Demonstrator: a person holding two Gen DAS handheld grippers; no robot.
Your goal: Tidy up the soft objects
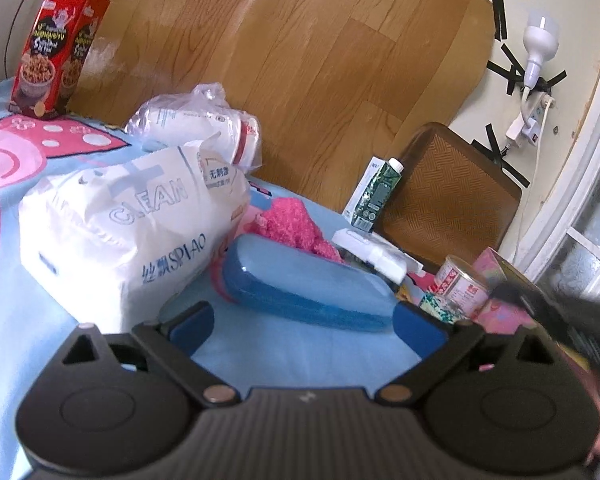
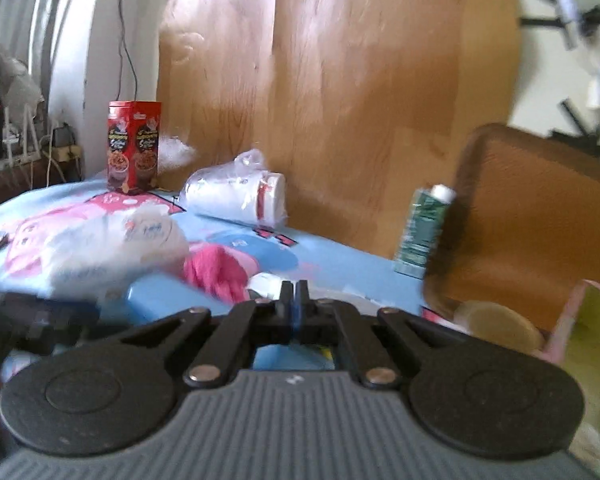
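The left gripper [image 1: 308, 326] hangs low over the light-blue cartoon bedsheet [image 1: 4, 320] with its blue-padded jaws spread wide and nothing between them. Just beyond its fingertips lies a blue plastic case [image 1: 304, 288], and behind that case sits a fluffy pink cloth [image 1: 296, 224], bunched against the right end of a big white tissue pack [image 1: 128, 232]. Farther back rests a clear bag of white rolls [image 1: 204, 120], and a red snack box [image 1: 52, 52] stands upright near the wooden board against the wall.

The right gripper [image 2: 295, 292] has its jaws pressed together, holding nothing. The pink cloth [image 2: 216, 270] lies just ahead and left of its tips, next to the tissue pack [image 2: 112, 248], and apart from both tools.

The right wrist view is smeared by motion, so labels there cannot be read. A green carton [image 1: 374, 196] stands by a woven brown tray [image 1: 452, 196] leaning at the wall; a small tin can [image 1: 464, 286] sits at the right, partly hidden by a dark blurred shape at the frame's edge. A white flat object beside the cloth is hard to identify.

Both tools tilt gently downward toward the bed.
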